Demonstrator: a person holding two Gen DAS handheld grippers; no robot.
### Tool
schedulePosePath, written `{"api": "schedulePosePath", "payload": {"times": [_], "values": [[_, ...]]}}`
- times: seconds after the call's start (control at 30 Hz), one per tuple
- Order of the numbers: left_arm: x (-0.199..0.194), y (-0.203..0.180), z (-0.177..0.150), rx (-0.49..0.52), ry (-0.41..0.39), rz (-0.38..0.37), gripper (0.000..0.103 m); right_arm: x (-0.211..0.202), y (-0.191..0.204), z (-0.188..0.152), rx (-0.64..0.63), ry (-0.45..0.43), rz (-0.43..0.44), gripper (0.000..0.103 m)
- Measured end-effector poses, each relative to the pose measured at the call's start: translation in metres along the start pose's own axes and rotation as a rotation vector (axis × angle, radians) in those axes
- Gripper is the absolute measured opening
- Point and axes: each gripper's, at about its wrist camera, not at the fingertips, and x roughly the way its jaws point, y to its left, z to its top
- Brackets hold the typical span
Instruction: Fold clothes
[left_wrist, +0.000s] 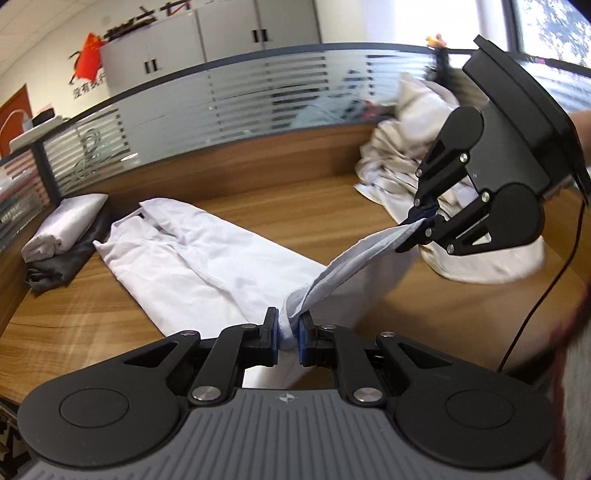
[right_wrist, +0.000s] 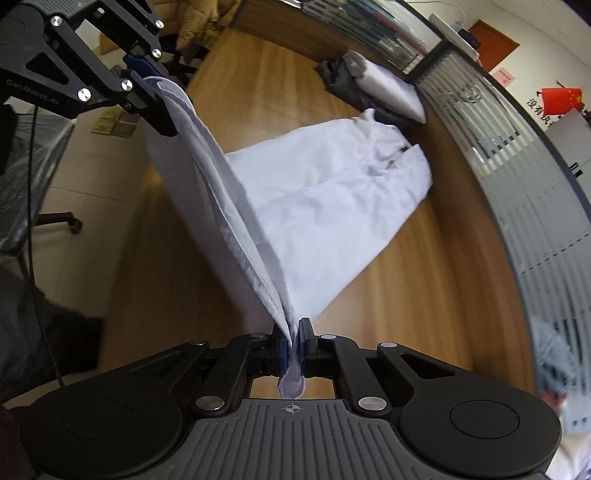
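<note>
We are holding a white garment (left_wrist: 207, 254) by its hem edge, one corner in each gripper, while the rest of it is lying flat on the wooden desk (left_wrist: 314, 206). Our left gripper (left_wrist: 288, 332) is pressing its blue pads together on a bunched corner of the fabric, and our right gripper (right_wrist: 292, 350) is pinching the other corner – a small tail of cloth is poking out behind its pads. The stitched hem is stretching in a raised band between the two grippers, above the desk surface. The collar end of the garment is lying toward the frosted glass partition (left_wrist: 221, 107), close to a stack of folded clothes (left_wrist: 62, 236) – a white piece on top of a dark grey one – sitting in the desk's corner. A heap of cream-coloured clothes (left_wrist: 399, 162) is piling up at the other end of the desk, behind the right gripper. A black cable (left_wrist: 546, 291) is trailing down from that gripper.
</note>
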Motion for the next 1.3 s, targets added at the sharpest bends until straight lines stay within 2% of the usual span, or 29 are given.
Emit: {"api": "schedulePosePath", "payload": {"times": [0.27,0.57,0.63,0.7,0.73,0.77,0.83,0.97,1.03,1.1,1.2,1.3], "values": [[0.069,0.073,0.040,-0.104,0.086,-0.002,0.012,0.063,-0.049,0.049,-0.050,0.040,0.012,0.009],[0.163,0.128,0.037,-0.213,0.222,-0.018,0.012,0.162,-0.088,0.077,-0.093,0.117,0.127,0.009],[0.181,0.135,0.032,-0.225,0.257,-0.015,0.012,0.182,-0.091,0.078,-0.092,0.120,0.153,0.013],[0.193,0.141,0.026,-0.244,0.285,-0.009,0.017,0.194,-0.091,0.077,-0.104,0.106,0.132,0.028],[0.199,0.145,0.024,-0.255,0.292,-0.003,0.019,0.200,-0.091,0.076,-0.110,0.099,0.122,0.032],[0.202,0.148,0.022,-0.271,0.289,0.003,0.021,0.203,-0.092,0.075,-0.106,0.084,0.095,0.040],[0.202,0.158,0.021,-0.320,0.262,0.019,0.025,0.209,-0.095,0.073,-0.097,0.055,0.041,0.047],[0.183,0.174,0.029,-0.429,0.181,0.041,0.034,0.204,-0.119,0.073,0.029,0.032,0.009,0.049],[0.170,0.177,0.034,-0.451,0.152,0.030,0.039,0.191,-0.130,0.072,0.099,0.012,0.028,0.051],[0.159,0.176,0.038,-0.454,0.136,0.022,0.040,0.178,-0.137,0.070,0.165,-0.004,0.064,0.059],[0.151,0.163,0.039,-0.405,0.150,-0.027,0.040,0.161,-0.141,0.066,0.259,-0.015,0.133,0.060],[0.153,0.150,0.030,-0.374,0.211,-0.023,0.048,0.153,-0.135,0.054,0.354,0.000,0.191,0.066]]}}
